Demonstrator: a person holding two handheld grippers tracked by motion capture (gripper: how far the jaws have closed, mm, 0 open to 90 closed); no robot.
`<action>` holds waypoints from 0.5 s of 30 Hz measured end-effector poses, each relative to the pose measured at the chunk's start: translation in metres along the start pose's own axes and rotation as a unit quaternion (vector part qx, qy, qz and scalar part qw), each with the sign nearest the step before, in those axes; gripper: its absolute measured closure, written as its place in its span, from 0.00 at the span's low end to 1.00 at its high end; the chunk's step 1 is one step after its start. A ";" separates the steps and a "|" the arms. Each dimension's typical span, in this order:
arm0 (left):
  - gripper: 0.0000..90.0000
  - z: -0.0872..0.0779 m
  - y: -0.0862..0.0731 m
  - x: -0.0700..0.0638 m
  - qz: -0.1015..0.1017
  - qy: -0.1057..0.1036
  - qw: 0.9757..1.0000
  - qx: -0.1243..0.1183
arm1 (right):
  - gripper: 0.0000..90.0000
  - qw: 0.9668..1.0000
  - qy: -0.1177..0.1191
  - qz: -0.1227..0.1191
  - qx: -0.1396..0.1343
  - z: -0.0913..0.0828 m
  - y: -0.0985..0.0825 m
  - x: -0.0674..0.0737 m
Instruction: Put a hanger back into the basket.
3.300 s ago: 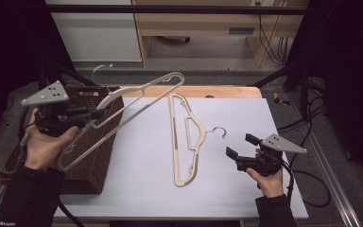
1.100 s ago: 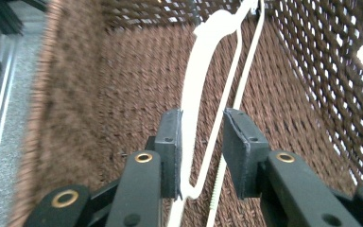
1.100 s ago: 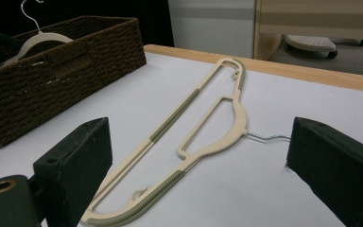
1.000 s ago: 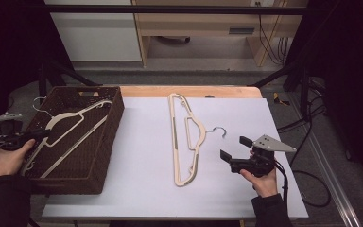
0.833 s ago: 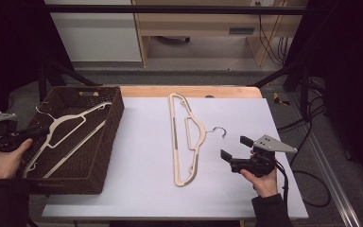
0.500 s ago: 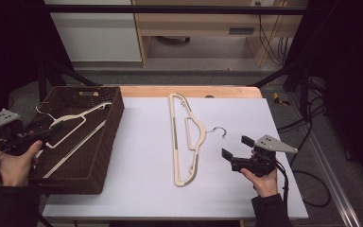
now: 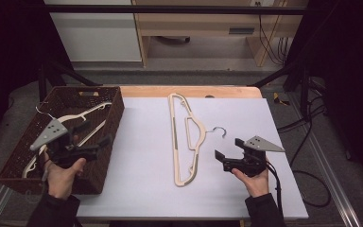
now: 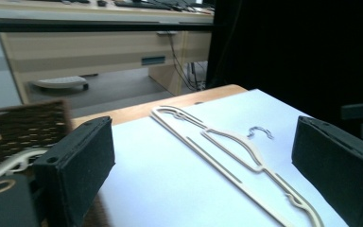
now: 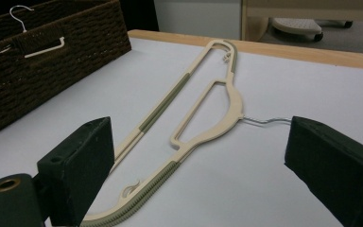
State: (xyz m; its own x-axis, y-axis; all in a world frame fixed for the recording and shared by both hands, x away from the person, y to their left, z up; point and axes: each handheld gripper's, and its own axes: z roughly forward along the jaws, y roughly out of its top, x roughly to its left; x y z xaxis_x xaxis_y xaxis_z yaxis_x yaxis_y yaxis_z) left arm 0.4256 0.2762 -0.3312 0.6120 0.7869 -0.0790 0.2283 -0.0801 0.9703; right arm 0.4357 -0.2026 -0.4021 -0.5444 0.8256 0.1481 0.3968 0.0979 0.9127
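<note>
From the high view, there's a dark wicker basket (image 7: 108, 101) at the table's left end with one cream hanger (image 7: 78, 115) lying inside it, and a second cream hanger (image 7: 185, 137) flat on the white tabletop (image 7: 142, 156) around the middle. The left gripper (image 7: 96, 138) sits over the basket's near right corner. Its jaws have just been opening and they're wide now, nothing between them. The right gripper (image 7: 228, 150) hovers just right of the table hanger, apart from it, also spread wide and empty.

The left gripper view is where you get the low angle: both black pads far apart, a blurry bit of basket weave and a sliver of the basket hanger at the left edge, and the table hanger stretching off across the white surface past them.

The right gripper view gives detail that the overhead doesn't: the table hanger has greenish ribbed grip strips on its arms, and its wire hook (image 9: 264, 121) points toward the right-hand pad. Basket's off at top left.
</note>
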 end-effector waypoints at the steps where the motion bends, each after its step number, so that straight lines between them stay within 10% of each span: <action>1: 0.06 0.003 -0.002 -0.003 0.002 -0.003 1.000 0.002 | 0.10 1.000 -0.002 0.000 0.004 0.002 -0.001 0.001; 15: 0.09 0.037 -0.042 -0.043 0.022 -0.050 0.996 0.064 | 0.15 0.998 -0.019 -0.007 0.054 0.047 -0.012 0.017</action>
State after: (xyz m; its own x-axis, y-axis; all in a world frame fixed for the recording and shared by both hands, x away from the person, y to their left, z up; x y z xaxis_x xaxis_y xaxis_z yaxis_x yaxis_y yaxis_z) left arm 0.4174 0.2229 -0.3769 0.6951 0.7159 -0.0651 0.2899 -0.1963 0.9367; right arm 0.4564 -0.1632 -0.4285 -0.5222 0.8444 0.1198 0.4689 0.1669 0.8673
